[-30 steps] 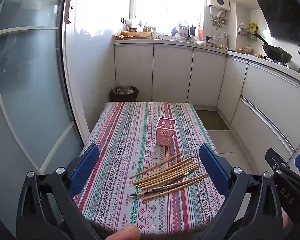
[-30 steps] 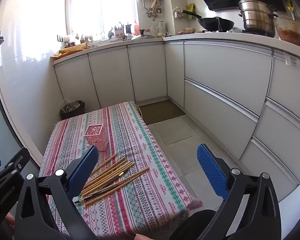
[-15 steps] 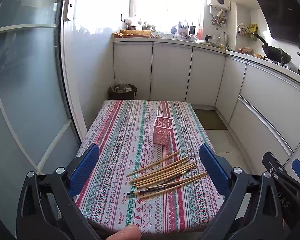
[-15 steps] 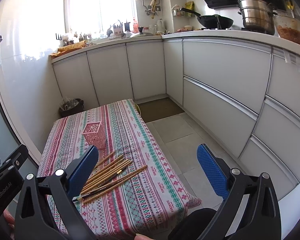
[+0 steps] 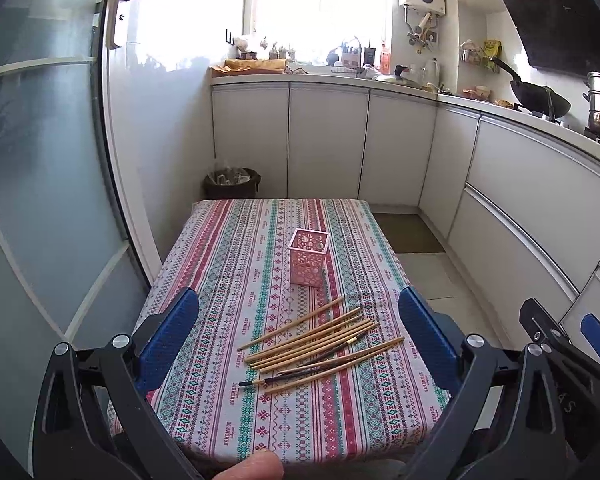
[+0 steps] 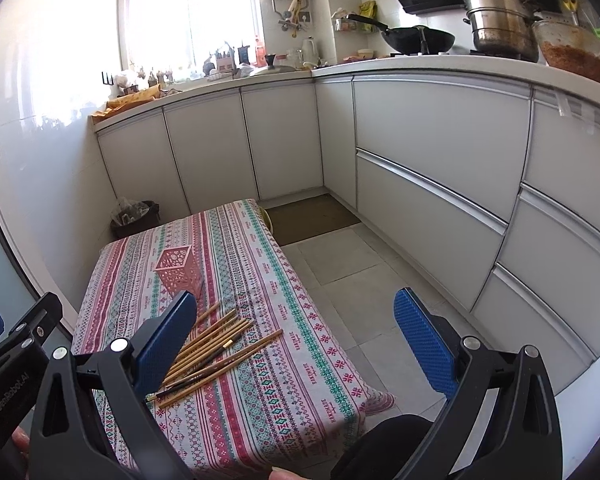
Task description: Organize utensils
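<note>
Several wooden chopsticks (image 5: 316,340) lie loose in a fan on the striped tablecloth (image 5: 220,264), with a dark chopstick among them. They also show in the right wrist view (image 6: 216,348). A pink perforated holder (image 5: 309,256) stands upright behind them, empty as far as I can see; it shows too in the right wrist view (image 6: 178,270). My left gripper (image 5: 298,344) is open and empty, held above the table's near end. My right gripper (image 6: 294,344) is open and empty, to the right of the chopsticks, over the table's right edge.
White kitchen cabinets (image 6: 420,184) run along the back and right. A black bin (image 5: 231,184) stands beyond the table's far end. A glass door (image 5: 40,160) is on the left. A doormat (image 6: 312,220) lies on the tiled floor.
Both grippers have risen and drawn back a little, so the table, holder and chopsticks sit lower and smaller in view. Nothing on the table has moved.
</note>
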Demonstrator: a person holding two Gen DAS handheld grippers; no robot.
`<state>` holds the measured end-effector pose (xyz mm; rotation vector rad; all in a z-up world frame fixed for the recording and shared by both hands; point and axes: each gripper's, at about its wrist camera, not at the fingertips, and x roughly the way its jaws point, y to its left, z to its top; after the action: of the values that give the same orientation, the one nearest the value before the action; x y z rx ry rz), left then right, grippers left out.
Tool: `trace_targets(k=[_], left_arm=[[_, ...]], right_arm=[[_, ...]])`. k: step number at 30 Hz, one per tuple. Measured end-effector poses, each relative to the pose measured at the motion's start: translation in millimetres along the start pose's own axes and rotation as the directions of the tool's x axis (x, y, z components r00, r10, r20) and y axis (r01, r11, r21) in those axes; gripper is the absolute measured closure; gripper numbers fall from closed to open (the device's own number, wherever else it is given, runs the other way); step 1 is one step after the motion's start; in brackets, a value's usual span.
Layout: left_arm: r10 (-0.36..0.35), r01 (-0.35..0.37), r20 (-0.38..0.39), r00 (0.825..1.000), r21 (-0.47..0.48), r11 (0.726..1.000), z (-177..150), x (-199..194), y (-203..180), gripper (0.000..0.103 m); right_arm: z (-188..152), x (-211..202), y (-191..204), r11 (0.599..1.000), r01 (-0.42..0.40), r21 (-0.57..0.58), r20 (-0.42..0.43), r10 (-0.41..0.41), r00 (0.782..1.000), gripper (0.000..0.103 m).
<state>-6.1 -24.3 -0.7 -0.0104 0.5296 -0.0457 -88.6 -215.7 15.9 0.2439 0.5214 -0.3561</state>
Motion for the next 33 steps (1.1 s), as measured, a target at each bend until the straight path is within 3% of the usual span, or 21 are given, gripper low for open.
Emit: trace_targets(k=[33], left_arm=[[-0.002,0.003,-0.006,1.000,0.014,1.000,-3,-2,-11,0.007]], right_arm=[[-1,1,-10,1.000,0.000,0.024,-0.012,0.000,1.000,0.007]])
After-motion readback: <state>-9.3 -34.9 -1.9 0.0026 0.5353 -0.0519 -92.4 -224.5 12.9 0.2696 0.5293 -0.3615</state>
